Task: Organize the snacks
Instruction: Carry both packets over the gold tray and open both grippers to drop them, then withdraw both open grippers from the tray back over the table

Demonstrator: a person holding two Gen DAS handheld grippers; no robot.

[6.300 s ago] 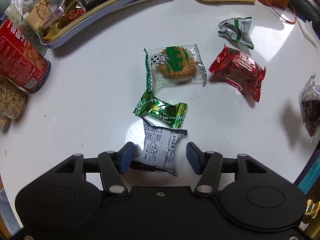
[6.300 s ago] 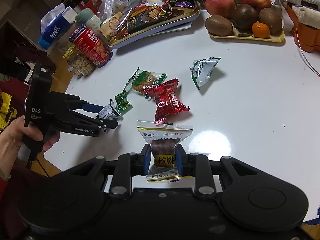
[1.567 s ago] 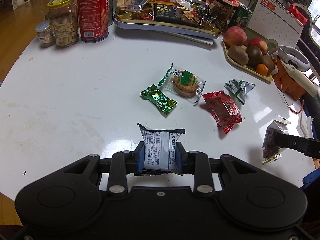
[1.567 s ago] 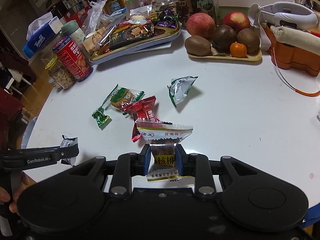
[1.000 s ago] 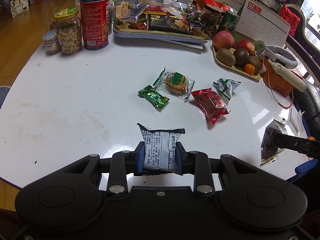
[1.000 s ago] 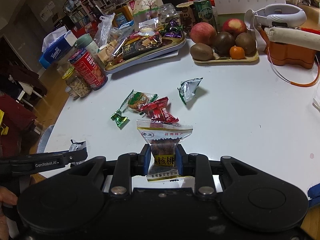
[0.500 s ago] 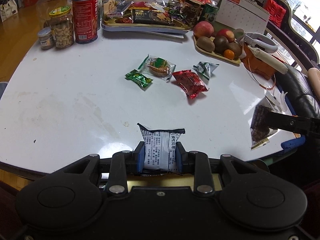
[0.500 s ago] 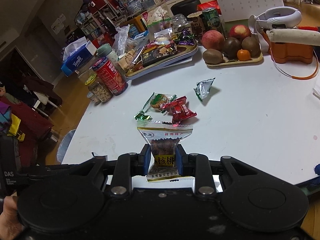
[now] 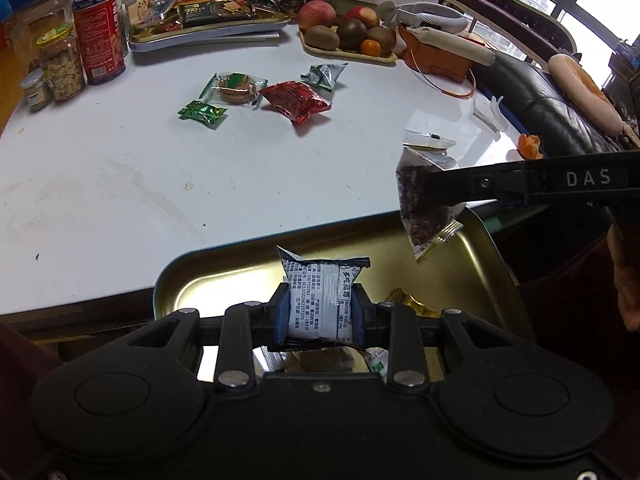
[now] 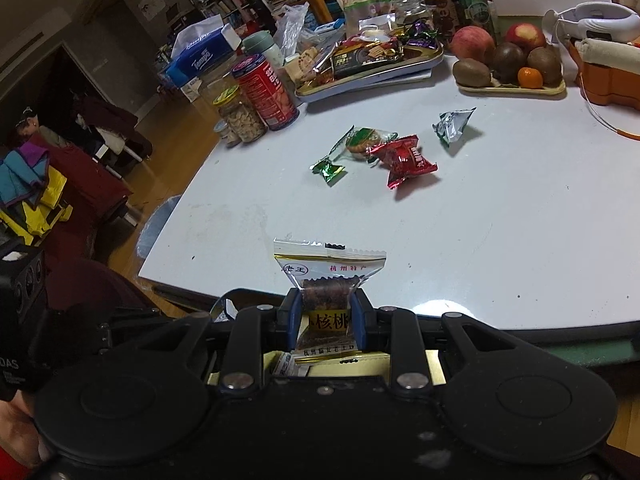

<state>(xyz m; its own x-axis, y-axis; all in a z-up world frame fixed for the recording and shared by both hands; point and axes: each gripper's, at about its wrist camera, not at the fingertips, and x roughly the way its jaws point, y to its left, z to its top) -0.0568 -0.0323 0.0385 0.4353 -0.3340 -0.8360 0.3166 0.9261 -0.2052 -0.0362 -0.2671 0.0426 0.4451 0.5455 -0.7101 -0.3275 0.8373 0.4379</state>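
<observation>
My left gripper [image 9: 320, 312] is shut on a grey-white printed snack packet [image 9: 322, 296] and holds it over a gold tin tray [image 9: 224, 276] below the table's near edge. My right gripper [image 10: 325, 316] is shut on a clear walnut-cake packet [image 10: 326, 280], also over the tray [image 10: 434, 362]; it shows in the left wrist view [image 9: 428, 216] at the tray's right. On the white table lie a green candy [image 9: 202, 113], a cookie packet [image 9: 236, 88], a red packet [image 9: 294, 101] and a silver-green packet [image 9: 324, 75].
A few wrapped snacks [image 9: 412, 306] lie in the gold tray. At the table's far side stand a full snack tray [image 9: 208, 20], a fruit plate [image 9: 348, 36], a red can [image 9: 98, 40] and a nut jar [image 9: 62, 64]. An orange holder [image 9: 436, 54] is at right.
Both grippers have pulled back off the table with their packets and now hang over the gold tray, which has come into view below the table edge.
</observation>
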